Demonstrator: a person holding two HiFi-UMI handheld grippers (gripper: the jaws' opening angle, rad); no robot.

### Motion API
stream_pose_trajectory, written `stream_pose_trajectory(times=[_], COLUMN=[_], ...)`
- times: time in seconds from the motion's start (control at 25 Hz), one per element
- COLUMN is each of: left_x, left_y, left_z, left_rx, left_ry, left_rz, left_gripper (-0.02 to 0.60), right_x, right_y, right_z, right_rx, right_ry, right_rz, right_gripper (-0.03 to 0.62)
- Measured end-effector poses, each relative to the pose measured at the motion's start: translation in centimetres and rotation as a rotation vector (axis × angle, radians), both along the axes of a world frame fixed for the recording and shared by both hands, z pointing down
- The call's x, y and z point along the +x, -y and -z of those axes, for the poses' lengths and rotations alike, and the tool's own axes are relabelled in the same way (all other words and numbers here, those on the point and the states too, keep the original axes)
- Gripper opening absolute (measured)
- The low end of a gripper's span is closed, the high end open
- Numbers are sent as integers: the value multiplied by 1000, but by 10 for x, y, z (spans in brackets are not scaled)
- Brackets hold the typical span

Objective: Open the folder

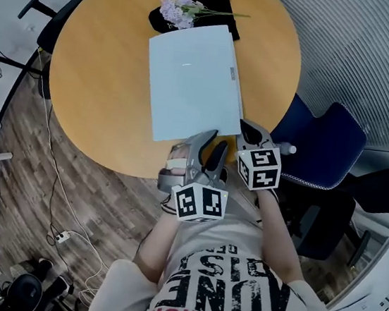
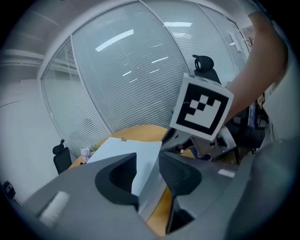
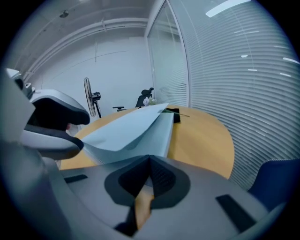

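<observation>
A pale blue folder (image 1: 191, 72) lies on the round wooden table (image 1: 97, 81), its near short edge toward me. My left gripper (image 1: 211, 138) reaches that near edge. In the left gripper view its jaws (image 2: 147, 173) stand apart, with the raised front cover (image 2: 126, 150) passing through the gap. My right gripper (image 1: 248, 128) sits at the folder's near right corner. In the right gripper view its jaws (image 3: 149, 161) are closed together against the lower part of the folder (image 3: 161, 136), while the cover (image 3: 126, 126) arches up above it. The left gripper (image 3: 51, 122) shows at that view's left.
Purple flowers (image 1: 178, 8) on a black object (image 1: 221, 9) lie just beyond the folder's far end. A blue chair (image 1: 324, 143) stands at the table's right, close to my right arm. A black chair (image 1: 56, 19) is at the far left, and cables (image 1: 63, 237) run over the floor.
</observation>
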State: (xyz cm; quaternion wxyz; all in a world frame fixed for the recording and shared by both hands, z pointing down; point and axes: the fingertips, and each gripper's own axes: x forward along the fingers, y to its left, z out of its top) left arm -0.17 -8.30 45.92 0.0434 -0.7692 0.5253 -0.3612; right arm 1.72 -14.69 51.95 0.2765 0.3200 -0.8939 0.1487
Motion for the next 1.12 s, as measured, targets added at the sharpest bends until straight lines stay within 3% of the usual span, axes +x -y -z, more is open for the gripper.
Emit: stream_pose_trajectory(times=[0.28,0.48,0.6,0.8,1.12], left_x=[-2,-9,-15,-53,-87], left_y=[23,27,10,-13,-28], left_z=[-22,-12,3,44,75], left_rx=[-6,74,100,175,277], left_ry=[124,109,45,-152,-258], left_rz=[-10,11,48,192,310], left_gripper=[150,69,44,29,21], right_x=[0,-4,0,-1,1], right_y=[2,10,2,-2,-1], right_z=[1,-5,-9,-3,-1], right_rx=[1,8,16,52,68], right_ry=[37,60,37,0,-10], right_rz=[4,7,20,35,27], right_gripper=[12,12,12,12,12])
